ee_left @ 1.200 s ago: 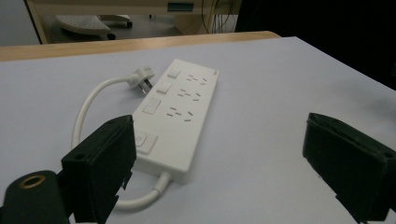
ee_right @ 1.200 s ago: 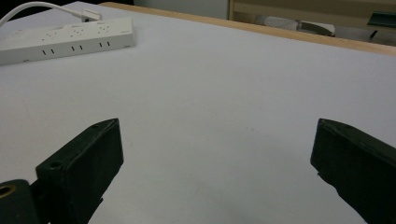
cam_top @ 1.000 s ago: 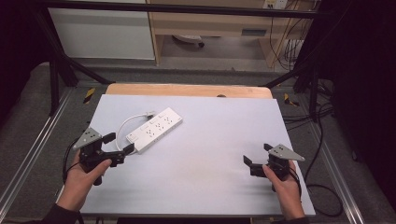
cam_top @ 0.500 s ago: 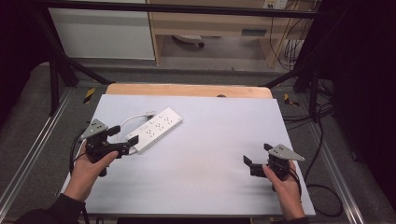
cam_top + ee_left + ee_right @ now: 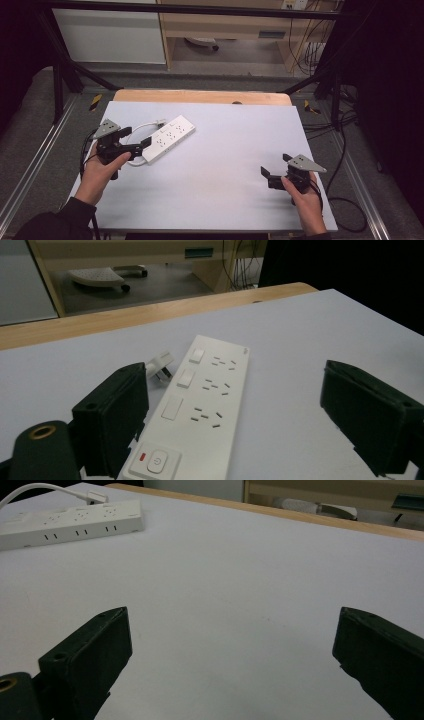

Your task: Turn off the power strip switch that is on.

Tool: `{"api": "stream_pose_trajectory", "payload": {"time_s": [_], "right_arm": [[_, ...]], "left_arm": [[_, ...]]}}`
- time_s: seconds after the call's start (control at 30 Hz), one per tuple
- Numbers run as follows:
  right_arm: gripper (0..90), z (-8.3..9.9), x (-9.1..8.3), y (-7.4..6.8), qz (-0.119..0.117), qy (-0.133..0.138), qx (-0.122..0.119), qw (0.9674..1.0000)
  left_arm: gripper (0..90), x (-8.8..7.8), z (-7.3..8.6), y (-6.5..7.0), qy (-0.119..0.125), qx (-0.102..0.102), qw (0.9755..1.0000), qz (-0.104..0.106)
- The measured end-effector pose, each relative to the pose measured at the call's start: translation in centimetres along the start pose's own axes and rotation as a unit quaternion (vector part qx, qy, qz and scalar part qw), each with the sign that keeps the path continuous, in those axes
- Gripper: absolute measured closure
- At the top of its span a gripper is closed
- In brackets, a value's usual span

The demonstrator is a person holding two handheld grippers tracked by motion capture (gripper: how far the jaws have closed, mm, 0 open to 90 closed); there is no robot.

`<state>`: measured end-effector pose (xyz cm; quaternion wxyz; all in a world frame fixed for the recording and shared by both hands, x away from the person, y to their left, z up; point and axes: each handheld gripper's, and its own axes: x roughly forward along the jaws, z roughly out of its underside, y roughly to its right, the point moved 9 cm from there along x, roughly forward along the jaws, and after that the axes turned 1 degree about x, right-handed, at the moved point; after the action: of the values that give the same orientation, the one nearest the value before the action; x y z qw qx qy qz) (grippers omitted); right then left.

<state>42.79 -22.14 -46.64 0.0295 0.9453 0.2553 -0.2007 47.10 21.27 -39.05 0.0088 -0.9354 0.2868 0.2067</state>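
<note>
So there's one white power strip (image 5: 168,139) on the table (image 5: 225,150), around 10 o'clock from the middle, long axis running from 8 to 2 o'clock, switch end nearest the left gripper (image 5: 135,142). Its three socket groups face up, white cord (image 5: 142,127) looping off at 9. Left gripper's jaws are spread wide around the near end. Right gripper (image 5: 272,170) sits at 4 o'clock, jaws apart too, holding nothing.

Both black tools are showing blocky jaws with small screw holes; the left hand-held gripper (image 5: 135,146) and right hand-held gripper (image 5: 272,175) are each carrying a grey three-cornered plate and trailing black cable. A dark sleeve (image 5: 55,225) is covering the left forearm.
</note>
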Motion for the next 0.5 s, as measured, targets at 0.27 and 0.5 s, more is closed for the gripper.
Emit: {"api": "stream_pose_trajectory", "payload": {"time_s": [0.27, 0.5], "right_arm": [[2.8, -0.1, -0.1, -0.1, -0.001, 0.004, 0.004, 1.0], [2.8, -0.1, -0.1, 0.0, 0.002, 0.003, 0.002, 1.0]], "left_arm": [[12.0, 1.1, -0.4, -0.7, 0.0, 0.003, 0.9999, -0.011], [13.6, 1.8, -0.9, -1.1, -0.013, 0.003, 0.9997, -0.022]]}}
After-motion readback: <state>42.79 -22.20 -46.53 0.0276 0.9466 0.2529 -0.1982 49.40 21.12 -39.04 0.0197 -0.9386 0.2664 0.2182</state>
